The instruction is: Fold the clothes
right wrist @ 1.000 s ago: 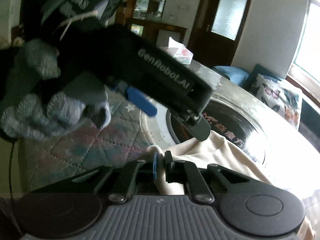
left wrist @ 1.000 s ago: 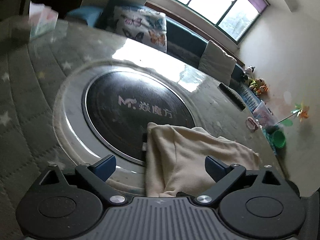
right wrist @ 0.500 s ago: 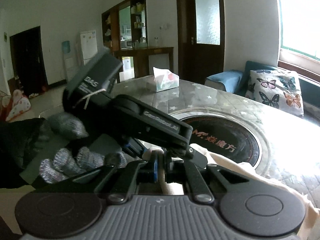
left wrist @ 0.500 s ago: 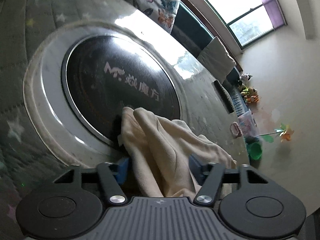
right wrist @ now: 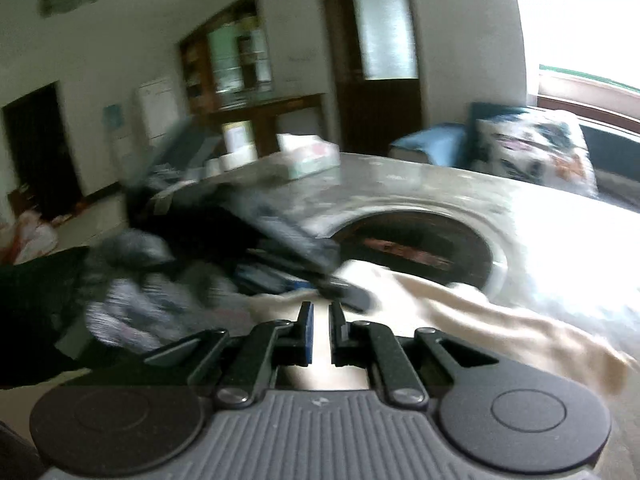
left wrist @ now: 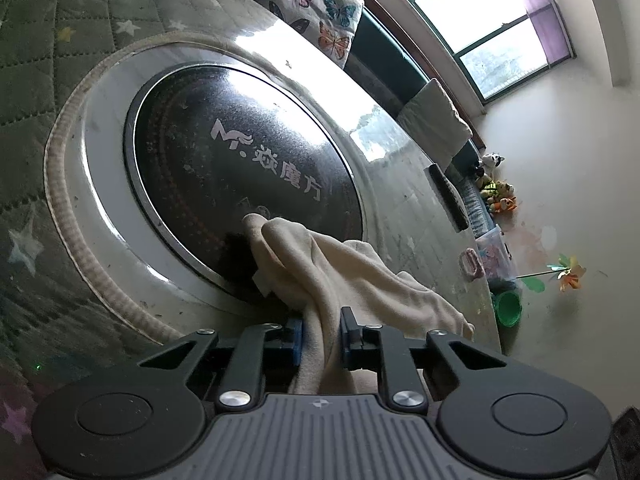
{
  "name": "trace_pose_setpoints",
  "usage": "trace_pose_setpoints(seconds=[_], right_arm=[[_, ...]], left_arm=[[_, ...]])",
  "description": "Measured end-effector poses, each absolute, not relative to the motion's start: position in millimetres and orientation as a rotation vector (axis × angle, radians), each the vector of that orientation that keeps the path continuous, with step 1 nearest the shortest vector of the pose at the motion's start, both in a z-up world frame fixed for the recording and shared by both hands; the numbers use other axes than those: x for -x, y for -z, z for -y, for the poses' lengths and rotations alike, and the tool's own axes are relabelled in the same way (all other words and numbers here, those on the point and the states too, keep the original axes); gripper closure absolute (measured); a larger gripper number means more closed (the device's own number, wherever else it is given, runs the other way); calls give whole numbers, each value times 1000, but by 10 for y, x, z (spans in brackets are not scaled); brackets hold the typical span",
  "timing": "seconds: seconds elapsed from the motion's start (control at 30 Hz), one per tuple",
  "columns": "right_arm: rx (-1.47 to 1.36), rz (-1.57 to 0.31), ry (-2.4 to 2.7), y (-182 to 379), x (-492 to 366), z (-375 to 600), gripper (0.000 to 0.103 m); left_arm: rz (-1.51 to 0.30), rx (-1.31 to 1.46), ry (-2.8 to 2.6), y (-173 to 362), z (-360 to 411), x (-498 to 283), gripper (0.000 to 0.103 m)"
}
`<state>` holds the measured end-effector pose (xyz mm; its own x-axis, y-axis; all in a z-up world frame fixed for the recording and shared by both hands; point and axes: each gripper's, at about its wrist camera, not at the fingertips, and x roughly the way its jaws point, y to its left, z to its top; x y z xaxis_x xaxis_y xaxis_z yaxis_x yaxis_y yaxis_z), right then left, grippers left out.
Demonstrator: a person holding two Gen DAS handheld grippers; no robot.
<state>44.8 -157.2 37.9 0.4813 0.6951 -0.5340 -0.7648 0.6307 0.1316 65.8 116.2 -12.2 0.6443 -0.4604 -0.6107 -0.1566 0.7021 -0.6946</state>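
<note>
Spreading wide beyond the cloth, the counter [left wrist: 404,208] is a large round top with a glossy far half, its rim curving past a dark remote [left wrist: 448,196] and a small pink thing near the edge. A black glass disc [left wrist: 240,160] with white lettering sits sunk in a pale ring at the middle, and a quilted star-print cover [left wrist: 60,40] fills the near left side. Bare surface lies open on every side of the disc. A tissue box [right wrist: 310,156] stands at the far rim in the right wrist view, which is blurred.

A cream garment [left wrist: 352,276] lies bunched over the near edge of the disc and trails toward the counter's rim. One fold of it rises straight up between the blue pads of the left hand-held gripper [left wrist: 320,336], whose jaws are closing and already press the cloth on both sides.

The right hand-held gripper [right wrist: 321,320] has its jaws drawn nearly together; whether any cloth is caught between them cannot be told. The garment [right wrist: 480,312] lies just beyond its tips, stretching off to the right. A gloved hand [right wrist: 136,300] carries the left tool just ahead.
</note>
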Motion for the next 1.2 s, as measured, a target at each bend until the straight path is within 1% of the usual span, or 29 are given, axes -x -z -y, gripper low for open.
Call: trace_pose_setpoints(seconds=[0.1, 0.33, 0.47, 0.53, 0.6, 0.63, 0.67, 0.83, 0.9, 0.93, 0.97, 1.0, 1.2], right_arm=[[113, -612, -756, -297, -654, 1847, 94], [-1, -682, -515, -14, -1204, 2381, 95], [-51, -669, -451, -8, -1229, 2606, 94], [-89, -678, -440, -1, -1210, 2727, 92], [-97, -688, -423, 29, -1199, 2789, 81], [-100, -693, -415, 45, -1194, 2819, 68], [-103, -697, -406, 60, -1189, 2849, 65], [-191, -730, -411, 162, -1228, 2860, 66], [-208, -736, -424, 172, -1229, 2842, 76], [-219, -744, -435, 180, -1230, 2829, 85], [-222, -743, -438, 179, -1222, 2814, 90], [-224, -742, -441, 178, -1213, 2799, 93], [-302, -685, -440, 7, -1122, 2959, 95]], left_arm=[[-877, 792, 189, 129, -1149, -667, 84], [-883, 775, 173, 150, -1133, -680, 84], [-887, 767, 169, 160, -1136, -690, 84], [-887, 763, 169, 161, -1134, -695, 84], [-887, 757, 167, 160, -1129, -699, 84], [-887, 753, 166, 159, -1125, -700, 84], [-887, 749, 165, 158, -1121, -700, 84], [-886, 737, 159, 156, -1113, -704, 84], [-885, 729, 157, 145, -1104, -708, 84], [-881, 723, 158, 125, -1097, -709, 84], [-877, 718, 158, 104, -1090, -709, 84], [-873, 712, 159, 83, -1083, -709, 84], [-829, 633, 203, -189, -902, -794, 85]])
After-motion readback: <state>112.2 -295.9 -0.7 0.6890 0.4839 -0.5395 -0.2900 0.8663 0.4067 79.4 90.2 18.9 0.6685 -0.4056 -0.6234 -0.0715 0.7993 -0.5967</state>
